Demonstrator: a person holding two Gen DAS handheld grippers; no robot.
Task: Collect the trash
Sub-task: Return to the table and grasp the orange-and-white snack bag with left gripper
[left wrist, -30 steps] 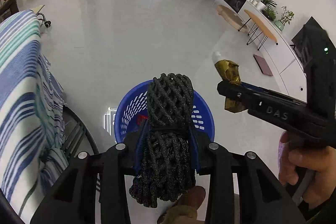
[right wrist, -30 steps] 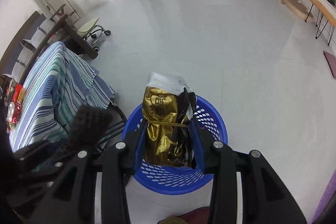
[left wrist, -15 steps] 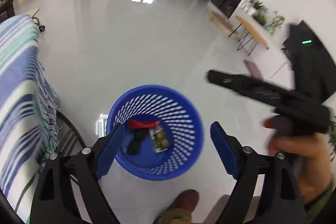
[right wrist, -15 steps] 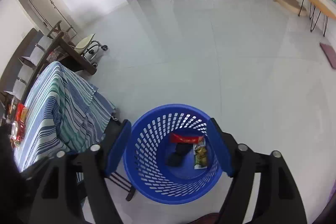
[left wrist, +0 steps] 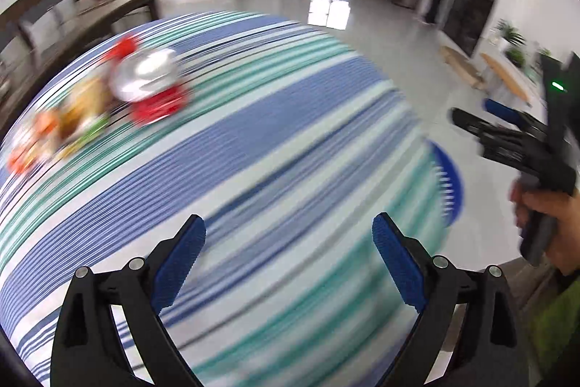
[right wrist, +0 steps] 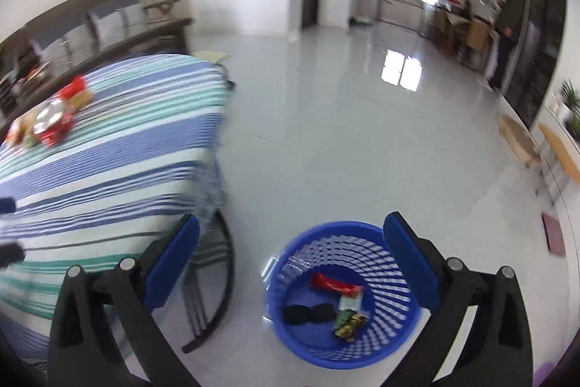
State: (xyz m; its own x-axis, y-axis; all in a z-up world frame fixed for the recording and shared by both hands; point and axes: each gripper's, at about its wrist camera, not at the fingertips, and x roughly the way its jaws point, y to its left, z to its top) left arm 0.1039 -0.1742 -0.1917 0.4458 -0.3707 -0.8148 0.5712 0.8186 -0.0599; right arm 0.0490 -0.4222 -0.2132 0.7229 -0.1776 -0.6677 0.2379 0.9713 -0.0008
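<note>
Only the left wrist view shows the right tongs (left wrist: pixel 507 129) from the side, gripped in a hand (left wrist: pixel 547 216). The left tongs (left wrist: pixel 288 256), just opened wide and empty, hang over the striped bench (left wrist: pixel 253 140); blurred wrappers (left wrist: pixel 108 104) lie near its far left edge. The right tongs (right wrist: pixel 291 252), also just opened and empty, tilt down over the blue basket (right wrist: pixel 395 347) on the floor, holding a red wrapper (right wrist: pixel 331 283), black mesh (right wrist: pixel 308 313) and a gold packet (right wrist: pixel 348 326).

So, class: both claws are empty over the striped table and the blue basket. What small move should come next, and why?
Probably carry the left claw, jaws just opened wide with nothing between them, across the striped cloth toward the blurred pile of wrappers. The blue basket already holds dropped trash, and that pile is still on the table.
</note>
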